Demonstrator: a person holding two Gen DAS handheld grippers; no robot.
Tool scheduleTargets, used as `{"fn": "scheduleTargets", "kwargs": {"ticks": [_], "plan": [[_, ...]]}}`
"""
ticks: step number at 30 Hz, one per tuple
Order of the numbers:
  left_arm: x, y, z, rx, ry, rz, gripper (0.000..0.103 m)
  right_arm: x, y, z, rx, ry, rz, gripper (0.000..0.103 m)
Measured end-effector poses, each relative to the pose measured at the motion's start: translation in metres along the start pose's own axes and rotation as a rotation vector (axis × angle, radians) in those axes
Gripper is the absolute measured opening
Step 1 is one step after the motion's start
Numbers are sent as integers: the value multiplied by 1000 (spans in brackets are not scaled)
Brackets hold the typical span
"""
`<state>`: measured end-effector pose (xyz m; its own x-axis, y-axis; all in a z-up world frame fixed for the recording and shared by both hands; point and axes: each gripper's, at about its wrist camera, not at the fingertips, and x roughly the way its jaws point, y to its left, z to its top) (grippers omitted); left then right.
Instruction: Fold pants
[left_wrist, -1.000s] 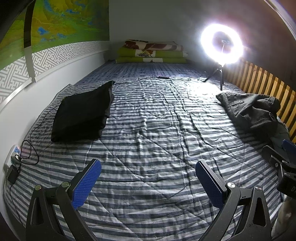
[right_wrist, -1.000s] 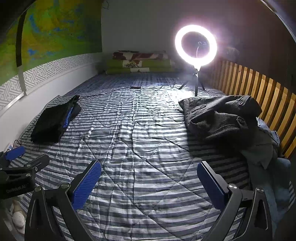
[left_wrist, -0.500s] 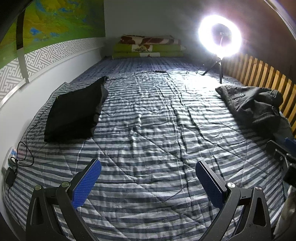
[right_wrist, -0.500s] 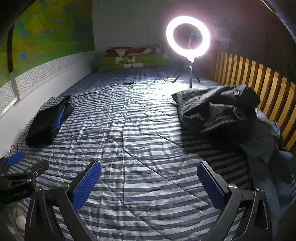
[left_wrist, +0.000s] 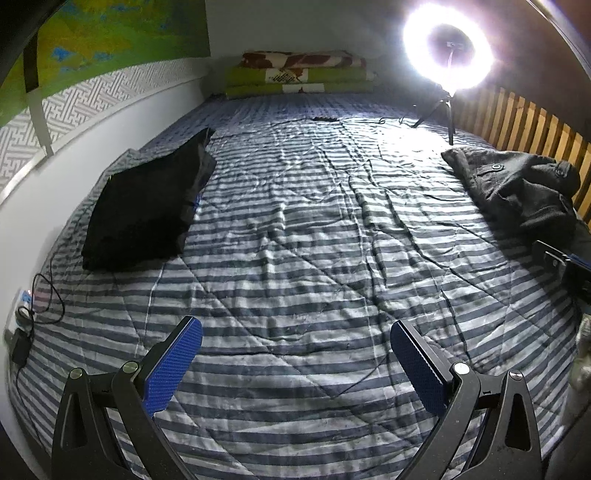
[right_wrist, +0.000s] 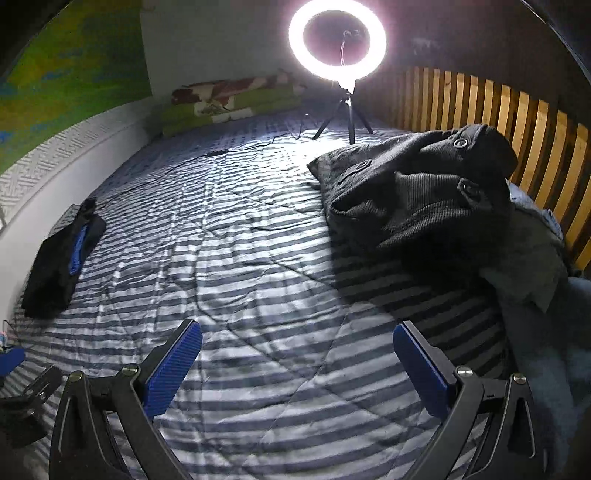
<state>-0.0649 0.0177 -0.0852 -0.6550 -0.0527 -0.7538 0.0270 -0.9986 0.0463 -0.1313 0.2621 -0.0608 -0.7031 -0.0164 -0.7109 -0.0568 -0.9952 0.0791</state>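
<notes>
Two clothing piles (right_wrist: 417, 192) (left_wrist: 147, 206) flank a striped bedspread (left_wrist: 303, 258) under a ring light (right_wrist: 337, 40).

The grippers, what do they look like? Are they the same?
Yes, they match. The left gripper and the right gripper each have two black arms that spread like a V. Each arm ends in a flat blue pad with a bumpy, dotted surface. Round silver screws sit at the joints. No cables or sleeves show on them.
</notes>
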Motion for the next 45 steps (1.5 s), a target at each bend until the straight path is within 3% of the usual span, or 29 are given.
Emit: {"fn": "scheduleTargets", "kwargs": {"ticks": [2,9,15,19,25,28,40,42,44,45], "plan": [[-1,2,1,-14,1,3,103,5,3,2,-34,-15,-33,102],[-13,2,3,-49,-25,6,103,16,4,4,-52,3,-29,102],[-12,-9,5,-19,-30,-3,103,-1,-16,17,-13,-82,-84,102],[-10,-2,6,-31,-36,6,103,4,-57,40,77,-86,-118,102],[-7,16,7,-65,-42,28,103,17,-119,87,105,-102,-255,102],[-4,21,9,-79,-38,29,103,31,-140,107,148,-61,-234,102],[-15,36,17,-98,-73,7,103,65,-160,156,212,2,-249,101],[-19,41,16,-104,-83,14,103,69,-160,160,199,9,-264,91],[-22,47,15,-111,-90,22,103,72,-160,162,183,33,-267,66],[-24,51,15,-121,-92,26,103,73,-160,163,174,47,-271,39]]}}
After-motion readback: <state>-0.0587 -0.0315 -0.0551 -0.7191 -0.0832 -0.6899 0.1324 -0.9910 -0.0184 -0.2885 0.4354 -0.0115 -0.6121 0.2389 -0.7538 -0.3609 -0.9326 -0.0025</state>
